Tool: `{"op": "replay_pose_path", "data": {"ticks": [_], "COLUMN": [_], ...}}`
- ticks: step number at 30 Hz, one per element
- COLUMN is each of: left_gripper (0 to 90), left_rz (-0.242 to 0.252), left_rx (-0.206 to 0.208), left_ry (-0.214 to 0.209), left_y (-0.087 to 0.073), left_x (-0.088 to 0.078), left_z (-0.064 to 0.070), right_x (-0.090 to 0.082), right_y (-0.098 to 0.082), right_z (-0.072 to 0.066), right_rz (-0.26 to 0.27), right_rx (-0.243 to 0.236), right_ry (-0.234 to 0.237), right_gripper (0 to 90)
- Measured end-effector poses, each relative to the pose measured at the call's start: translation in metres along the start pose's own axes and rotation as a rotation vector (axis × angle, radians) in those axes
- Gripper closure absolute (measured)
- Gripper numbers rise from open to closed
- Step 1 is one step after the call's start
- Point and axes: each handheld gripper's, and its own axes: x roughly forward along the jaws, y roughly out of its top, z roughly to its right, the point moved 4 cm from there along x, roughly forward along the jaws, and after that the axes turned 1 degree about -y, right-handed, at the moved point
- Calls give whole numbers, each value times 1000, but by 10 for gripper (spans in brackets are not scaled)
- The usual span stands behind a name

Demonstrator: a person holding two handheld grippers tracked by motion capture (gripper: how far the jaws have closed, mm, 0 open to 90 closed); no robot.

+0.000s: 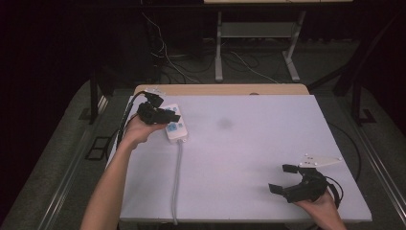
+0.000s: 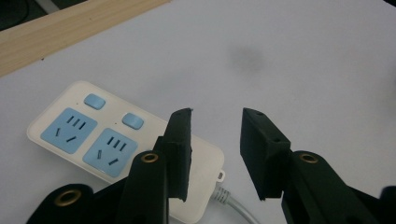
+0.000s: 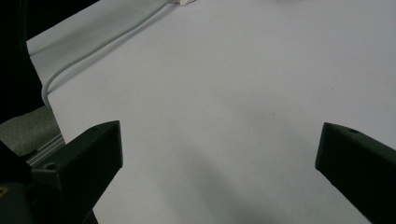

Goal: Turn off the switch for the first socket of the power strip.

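Power strip (image 2: 116, 149) beneath left gripper (image 2: 215, 154)

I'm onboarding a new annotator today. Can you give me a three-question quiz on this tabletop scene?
1. True or false: the left gripper is clamped on the power strip.
2. How many blue socket panels show on the power strip in the left gripper view? A) one B) two C) four
3. Fill in: the power strip's white cable runs off the table's ____ edge.

Key:
1. False; its fingers stand apart above the strip's cable end.
2. B
3. Near (the person's side).
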Motion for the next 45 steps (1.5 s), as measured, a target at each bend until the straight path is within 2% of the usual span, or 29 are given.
{"op": "replay_pose_path", "data": {"ticks": [8,13,19,29,34,37,45], "left_gripper": [742,812,888,891,891,891,891], "left_rz": [-17,-17,-4,44,43,70,84], "left_rx": [-14,-68,-114,-196,-222,-248,-289], "left_ry": [-18,-37,-30,-21,-17,-31,-51], "left_y": [-2,-3,-6,-12,-19,-24,-35], "left_x": [14,22,29,37,44,50,59], "left_z": [-2,-8,-18,-32,-38,-41,-46], "right_x": [0,0,-1,0,0,0,0], "right_y": [0,0,-1,0,0,0,0], "right_z": [0,0,0,0,1,1,1], "right_rz": [-1,-1,-1,-1,3,4,1], "right_rx": [-2,-3,-3,-3,-1,0,-1], "right_ry": [1,2,2,0,-4,-5,-5], "right_gripper": [4,4,5,4,4,4,4]}}
